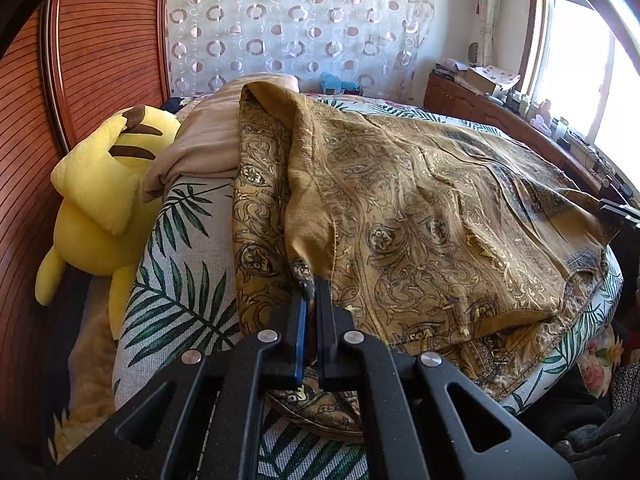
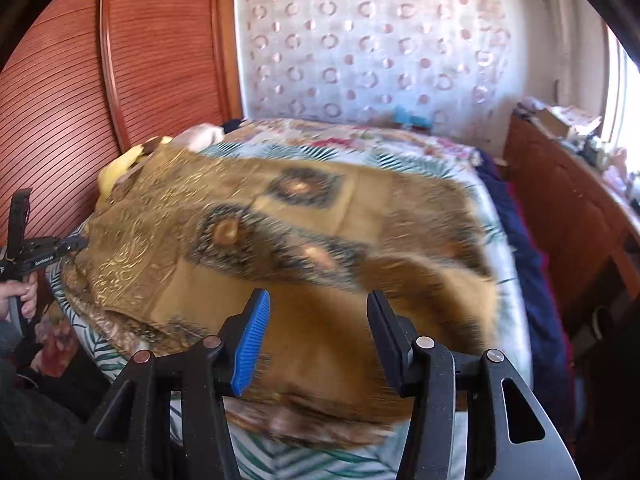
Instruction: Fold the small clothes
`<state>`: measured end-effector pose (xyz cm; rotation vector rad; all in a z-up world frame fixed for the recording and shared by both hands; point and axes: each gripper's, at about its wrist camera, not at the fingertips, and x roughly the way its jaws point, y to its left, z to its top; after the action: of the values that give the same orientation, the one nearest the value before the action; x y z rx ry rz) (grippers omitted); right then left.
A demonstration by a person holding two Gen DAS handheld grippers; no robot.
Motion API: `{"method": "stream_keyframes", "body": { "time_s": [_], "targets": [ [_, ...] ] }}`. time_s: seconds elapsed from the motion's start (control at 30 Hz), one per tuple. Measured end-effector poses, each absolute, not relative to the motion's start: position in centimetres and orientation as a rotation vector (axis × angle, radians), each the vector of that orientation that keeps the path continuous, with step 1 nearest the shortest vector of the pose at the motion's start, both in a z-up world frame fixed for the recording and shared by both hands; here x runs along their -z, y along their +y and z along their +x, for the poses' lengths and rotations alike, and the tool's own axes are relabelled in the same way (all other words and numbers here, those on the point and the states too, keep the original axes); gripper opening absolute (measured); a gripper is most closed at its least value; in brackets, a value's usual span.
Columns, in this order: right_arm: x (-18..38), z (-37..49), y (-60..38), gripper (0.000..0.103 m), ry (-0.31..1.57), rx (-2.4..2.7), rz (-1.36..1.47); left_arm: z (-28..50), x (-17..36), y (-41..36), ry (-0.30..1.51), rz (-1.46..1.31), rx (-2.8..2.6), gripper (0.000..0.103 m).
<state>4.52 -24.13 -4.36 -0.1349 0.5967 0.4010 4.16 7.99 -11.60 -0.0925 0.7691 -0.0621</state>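
Closest in, the left claw [image 1: 311, 300] is pinched tight on a twisted bit of the mustard paisley garment [image 1: 420, 216], right at the bed's near edge. The cloth rises from that pinch in a tall fold toward the far-left side of the bed [image 1: 180, 280]; the rest lies spread flat across the leaf-print cover.

The right claw [image 2: 318, 320] hangs just over the garment's near edge with its fingers wide apart and nothing between them; the fabric under it is motion-blurred. From this view the left claw shows at the bed's left edge, a hand [image 2: 18, 294] gripping its handle.

Further back, a beige blanket [image 1: 212, 140] sits bunched by the fold, a yellow plush toy [image 1: 104, 200] slumps off the left side against a ribbed wooden panel [image 1: 92, 40], and a circle-patterned curtain [image 1: 296, 20] hangs behind.
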Motion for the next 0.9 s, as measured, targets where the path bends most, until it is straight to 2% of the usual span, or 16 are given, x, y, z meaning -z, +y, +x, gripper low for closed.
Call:
{"method": "stream_keyframes", "body": {
  "time_s": [0.2,0.23,0.33,0.37,0.43,0.53,0.67,0.9],
  "targets": [
    [7.2,7.5,-21.2,0.053,0.658,-0.452,-0.168,4.2,11.6,8.0,0.771,-0.092,0.064,0.003],
    [7.6,7.9,-20.7,0.053,0.671,-0.455,-0.174,4.2,11.6,8.0,0.772,-0.090,0.062,0.007],
    [8.5,8.8,-20.4,0.053,0.691,-0.448,-0.194,4.1,11.6,8.3,0.774,-0.081,0.041,0.026],
    [8.6,8.9,-20.5,0.054,0.683,-0.446,-0.197,4.0,11.5,8.5,0.772,-0.093,0.053,0.036],
    [8.8,8.8,-20.7,0.060,0.663,-0.455,-0.195,3.9,11.2,8.8,0.769,-0.112,0.064,0.045],
    [9.3,8.8,-20.3,0.066,0.639,-0.459,-0.199,3.8,10.9,9.1,0.757,-0.104,0.044,0.067],
    [10.1,8.4,-19.6,0.073,0.615,-0.447,-0.214,3.5,10.2,9.4,0.732,-0.109,0.028,0.067],
    [10.4,7.7,-19.1,0.073,0.611,-0.445,-0.211,4.1,11.3,10.3,0.764,-0.151,0.006,0.067]
  ]
}}
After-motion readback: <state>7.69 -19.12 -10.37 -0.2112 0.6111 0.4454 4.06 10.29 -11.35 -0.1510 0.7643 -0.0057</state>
